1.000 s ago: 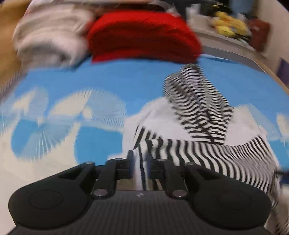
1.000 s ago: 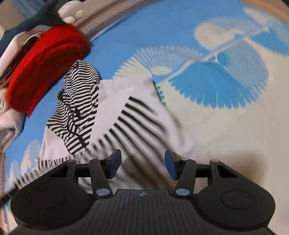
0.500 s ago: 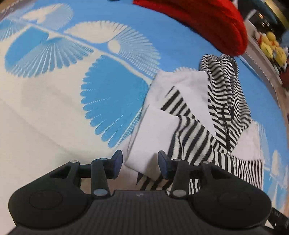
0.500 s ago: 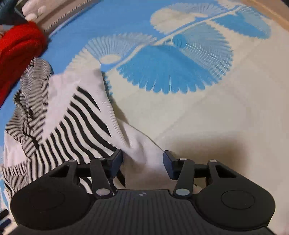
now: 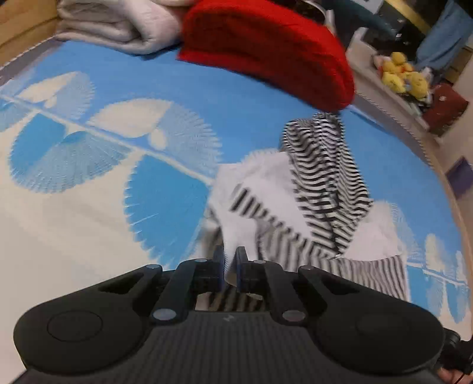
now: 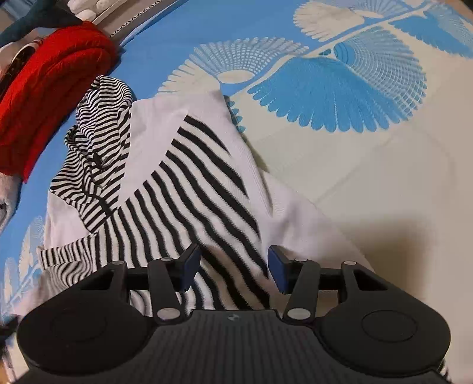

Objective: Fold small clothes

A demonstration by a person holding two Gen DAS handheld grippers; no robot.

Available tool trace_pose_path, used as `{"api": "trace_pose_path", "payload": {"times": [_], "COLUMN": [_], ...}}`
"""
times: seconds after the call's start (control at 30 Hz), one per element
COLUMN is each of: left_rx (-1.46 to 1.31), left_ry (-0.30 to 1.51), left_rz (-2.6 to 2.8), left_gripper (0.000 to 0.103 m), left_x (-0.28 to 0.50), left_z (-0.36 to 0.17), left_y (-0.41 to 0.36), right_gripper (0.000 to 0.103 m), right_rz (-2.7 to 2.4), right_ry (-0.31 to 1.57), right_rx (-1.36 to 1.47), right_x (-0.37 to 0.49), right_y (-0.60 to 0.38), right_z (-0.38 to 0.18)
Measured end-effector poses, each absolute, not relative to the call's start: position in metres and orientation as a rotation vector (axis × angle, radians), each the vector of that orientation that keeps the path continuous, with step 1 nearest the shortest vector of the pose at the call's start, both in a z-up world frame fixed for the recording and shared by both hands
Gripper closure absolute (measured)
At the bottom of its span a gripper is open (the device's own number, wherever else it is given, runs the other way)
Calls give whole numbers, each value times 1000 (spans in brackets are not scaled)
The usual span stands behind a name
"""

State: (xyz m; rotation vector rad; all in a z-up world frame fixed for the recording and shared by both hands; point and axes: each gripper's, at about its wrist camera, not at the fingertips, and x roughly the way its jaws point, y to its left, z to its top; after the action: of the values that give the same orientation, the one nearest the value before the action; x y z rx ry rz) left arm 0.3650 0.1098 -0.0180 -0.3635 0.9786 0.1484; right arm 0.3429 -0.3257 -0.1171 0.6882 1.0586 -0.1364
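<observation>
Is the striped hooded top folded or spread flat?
Partly folded, not flat. The striped hooded top has one white side turned over its striped front, and the left gripper has just closed on a white fold.

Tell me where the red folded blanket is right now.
The red folded blanket lies at the far edge of the blue patterned bedspread, just beyond the striped hooded top, beside a folded white blanket.
</observation>
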Motion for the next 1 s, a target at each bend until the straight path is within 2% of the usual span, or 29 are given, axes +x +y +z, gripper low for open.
{"api": "trace_pose_path", "payload": {"times": [0.1,0.2,0.27,0.33,0.4,0.47,0.5,0.57,0.6,0.63,0.7,0.77,0.9,1.0], "left_rx": [-438,-367,-346,-368,-389,-367,-331,-279,-266,-259,-226,-154,-213,-226], "left_ry": [1162,1091,1039,1105,1273,1264,1244,1152,1126,1150,1240,1195,1024,963], "left_rz": [229,214,138,75,67,91,92,73,68,68,76,73,31,32], "left_gripper": [93,93,88,80,80,81,77,60,44,39,39,39,39,39], "left_x": [369,367,368,374,378,375,375,376,375,376,375,375,374,394], "left_z": [-56,-45,-38,-57,-97,-100,-93,-80,-82,-90,-112,-98,-57,-44], "left_y": [126,116,103,94,90,89,84,78,74,70,62,52,57,54], "right_gripper": [51,51,51,51,51,51,51,51,50,49,52,54,53,53], "right_rz": [-224,-223,-183,-139,-162,-221,-229,-184,-155,-130,-136,-156,-168,-156], "right_ry": [1053,1026,1000,1026,1077,1096,1092,1048,1044,1074,1094,1107,1018,962], "right_rx": [634,639,659,664,627,589,614,663,685,726,756,716,682,611], "right_x": [340,337,337,340,342,341,340,338,339,342,341,343,341,339], "right_y": [-329,-331,-330,-327,-324,-325,-328,-332,-333,-335,-338,-336,-343,-345], "right_z": [-115,-110,-106,-111,-122,-122,-118,-110,-110,-118,-130,-121,-95,-80]}}
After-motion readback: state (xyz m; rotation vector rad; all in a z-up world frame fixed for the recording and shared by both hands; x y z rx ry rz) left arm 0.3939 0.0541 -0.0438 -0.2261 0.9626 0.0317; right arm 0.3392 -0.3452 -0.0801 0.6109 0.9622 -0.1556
